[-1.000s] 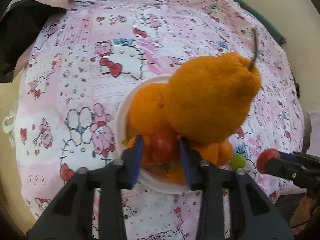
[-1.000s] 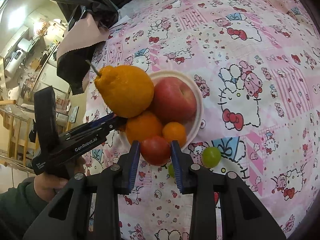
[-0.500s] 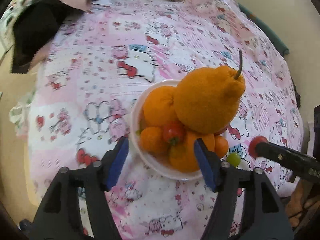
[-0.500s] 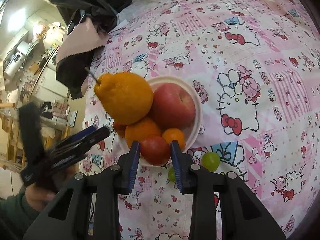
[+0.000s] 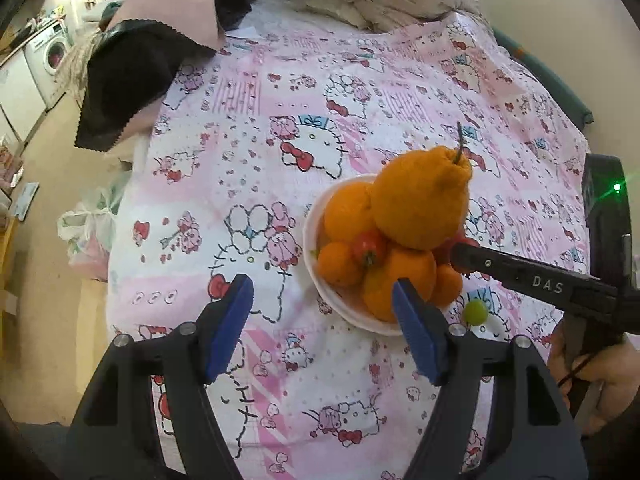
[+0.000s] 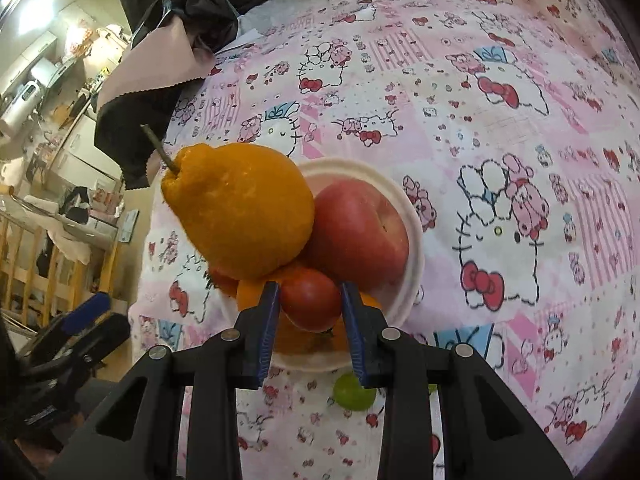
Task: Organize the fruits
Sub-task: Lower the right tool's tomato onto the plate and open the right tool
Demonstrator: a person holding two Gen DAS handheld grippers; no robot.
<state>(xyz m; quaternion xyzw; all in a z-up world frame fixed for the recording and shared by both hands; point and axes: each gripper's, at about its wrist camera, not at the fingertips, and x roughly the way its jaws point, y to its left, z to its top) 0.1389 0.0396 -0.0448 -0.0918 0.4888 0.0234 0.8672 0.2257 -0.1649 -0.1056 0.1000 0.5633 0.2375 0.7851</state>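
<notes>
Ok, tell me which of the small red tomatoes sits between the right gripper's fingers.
The tomato at the plate's near edge, clamped in the right gripper. The other tomato lies free among the oranges on the pile's far side.

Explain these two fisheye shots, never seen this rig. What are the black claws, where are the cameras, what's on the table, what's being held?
No robot: a person holds a two-finger gripper in each hand, each with a camera looking along its fingers. In the left wrist view the left gripper is open and empty, short of the white bowl. In the right wrist view the right gripper has a red tomato between its blue pads at the bowl's near edge. The bowl, on a pink cartoon-print cloth, holds a big stemmed orange citrus, a red apple and smaller oranges. A green grape lies outside it.
</notes>
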